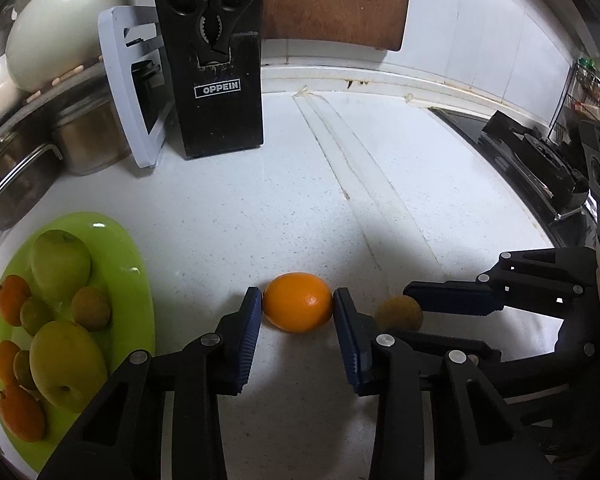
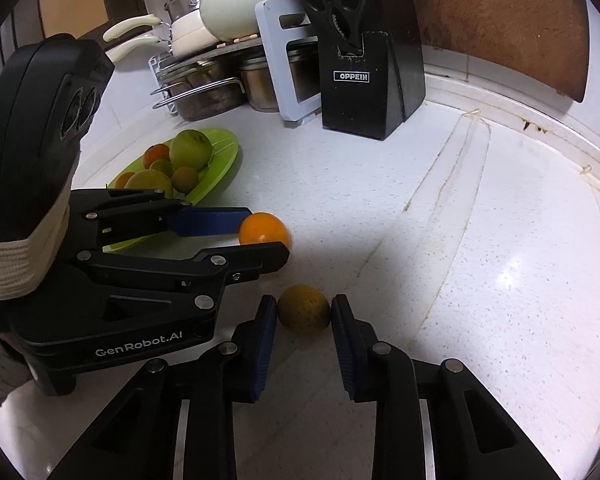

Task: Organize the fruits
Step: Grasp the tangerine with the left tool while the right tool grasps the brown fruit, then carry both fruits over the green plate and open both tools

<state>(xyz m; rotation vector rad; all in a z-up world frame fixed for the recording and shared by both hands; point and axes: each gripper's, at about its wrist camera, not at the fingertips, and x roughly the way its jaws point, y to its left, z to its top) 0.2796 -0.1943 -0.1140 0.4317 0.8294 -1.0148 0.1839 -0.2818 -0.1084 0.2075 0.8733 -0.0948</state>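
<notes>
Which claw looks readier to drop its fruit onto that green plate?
The left claw: it brackets the bright orange, and the green plate lies just beside it. The right claw, around the duller fruit, sits farther away.

Bare white speckled countertop (image 1: 284, 208) lies open ahead of both grippers. The black wooden knife block (image 1: 220, 92) blocks the rear; the lime-green oval plate (image 1: 136, 280) occupies the left.

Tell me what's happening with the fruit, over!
Left gripper shut on bright orange. Right gripper shut on dull orange. Both fruits on counter; green plate left, path clear.
</notes>
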